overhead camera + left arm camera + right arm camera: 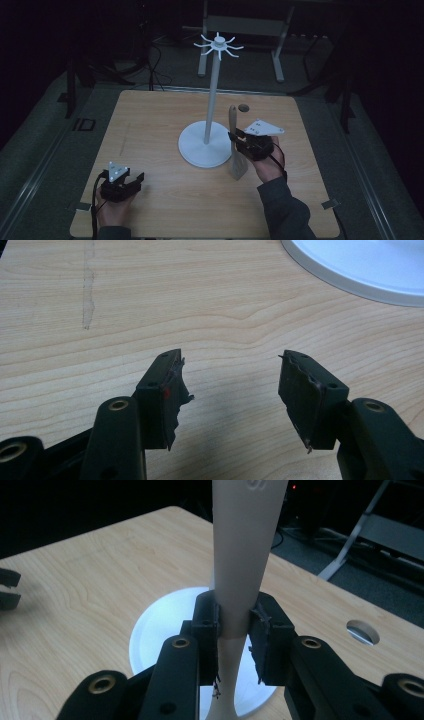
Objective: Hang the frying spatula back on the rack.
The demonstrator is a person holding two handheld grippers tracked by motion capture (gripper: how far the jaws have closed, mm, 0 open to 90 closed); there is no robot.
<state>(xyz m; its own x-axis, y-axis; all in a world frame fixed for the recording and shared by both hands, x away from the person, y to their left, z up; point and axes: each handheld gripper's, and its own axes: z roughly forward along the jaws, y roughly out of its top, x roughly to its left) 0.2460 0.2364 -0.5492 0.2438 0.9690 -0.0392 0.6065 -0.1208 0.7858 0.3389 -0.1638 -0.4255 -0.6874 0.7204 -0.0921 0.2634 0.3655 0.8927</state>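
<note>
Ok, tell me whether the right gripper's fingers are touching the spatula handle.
Touching. In the right gripper view, both fingers of the right gripper press against the sides of the spatula handle, with no gap on either side.

No readable text, label, brand, number or sign on anything in these views.
</note>
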